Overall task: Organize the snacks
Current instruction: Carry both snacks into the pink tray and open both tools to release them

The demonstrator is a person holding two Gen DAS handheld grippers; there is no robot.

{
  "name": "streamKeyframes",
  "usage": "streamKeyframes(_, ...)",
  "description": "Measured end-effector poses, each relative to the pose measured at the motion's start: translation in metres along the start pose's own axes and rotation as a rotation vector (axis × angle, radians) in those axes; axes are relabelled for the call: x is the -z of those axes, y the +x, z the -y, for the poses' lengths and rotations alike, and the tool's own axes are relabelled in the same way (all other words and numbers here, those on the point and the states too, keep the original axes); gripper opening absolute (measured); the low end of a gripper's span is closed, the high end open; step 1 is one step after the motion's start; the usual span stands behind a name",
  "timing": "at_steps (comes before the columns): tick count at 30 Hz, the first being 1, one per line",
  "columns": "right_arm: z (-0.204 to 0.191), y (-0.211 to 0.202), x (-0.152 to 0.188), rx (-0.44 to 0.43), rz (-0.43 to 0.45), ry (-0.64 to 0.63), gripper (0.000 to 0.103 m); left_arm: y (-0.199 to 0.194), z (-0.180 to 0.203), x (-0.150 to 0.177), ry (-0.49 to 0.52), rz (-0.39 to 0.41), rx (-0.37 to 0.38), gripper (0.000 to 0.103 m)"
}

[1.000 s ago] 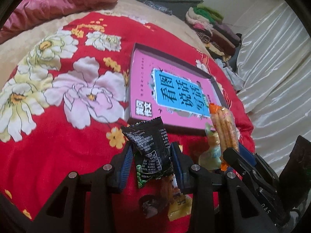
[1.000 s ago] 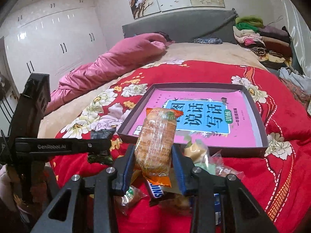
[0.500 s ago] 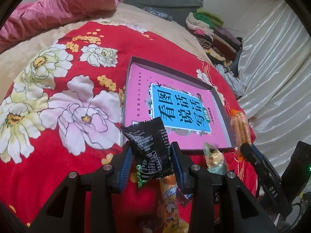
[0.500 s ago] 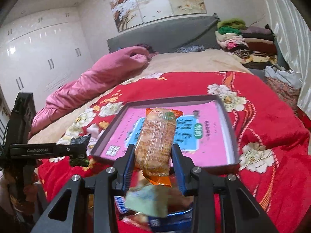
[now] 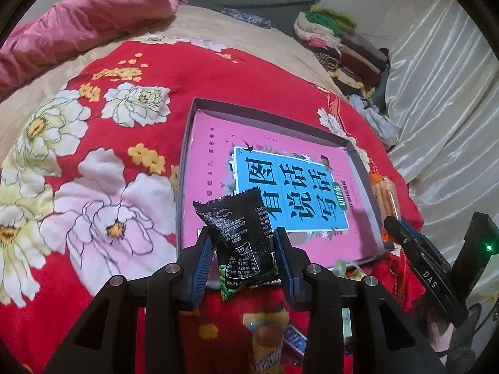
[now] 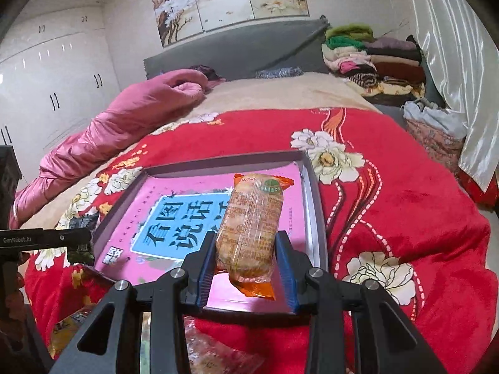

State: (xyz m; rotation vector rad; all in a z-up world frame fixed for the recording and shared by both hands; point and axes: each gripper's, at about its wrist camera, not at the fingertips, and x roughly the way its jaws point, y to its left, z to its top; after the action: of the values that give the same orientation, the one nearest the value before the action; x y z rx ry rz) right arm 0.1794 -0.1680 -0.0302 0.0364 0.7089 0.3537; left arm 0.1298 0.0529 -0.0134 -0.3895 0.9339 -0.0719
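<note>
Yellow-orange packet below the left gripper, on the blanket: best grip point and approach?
Likely across the middle of the yellow-orange packet, from above: it lies flat on the red blanket, long and narrow. Its far end sits under the left gripper, shut on the black snack packet.

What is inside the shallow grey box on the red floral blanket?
The shallow grey box holds only a pink booklet with a blue title panel, lying flat. No snacks rest in it. Its near edge is hidden behind the held black snack packet.
</note>
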Motion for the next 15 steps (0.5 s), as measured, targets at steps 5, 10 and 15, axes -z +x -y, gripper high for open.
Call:
streamKeyframes(5, 0.001, 0.013, 0.003, -0.003, -0.035, -0.009, 0.038, 0.014, 0.000, -0.003, 0.001, -0.020, -0.015, 0.040)
streamKeyframes(10, 0.003, 0.021, 0.005, 0.007, -0.059, -0.014, 0.038, 0.025, 0.002, 0.001, 0.017, -0.044, -0.018, 0.040)
streamKeyframes(15, 0.005, 0.025, 0.008, 0.018, -0.087, -0.013, 0.038, 0.033, 0.004, 0.004, 0.035, -0.060, -0.028, 0.040)
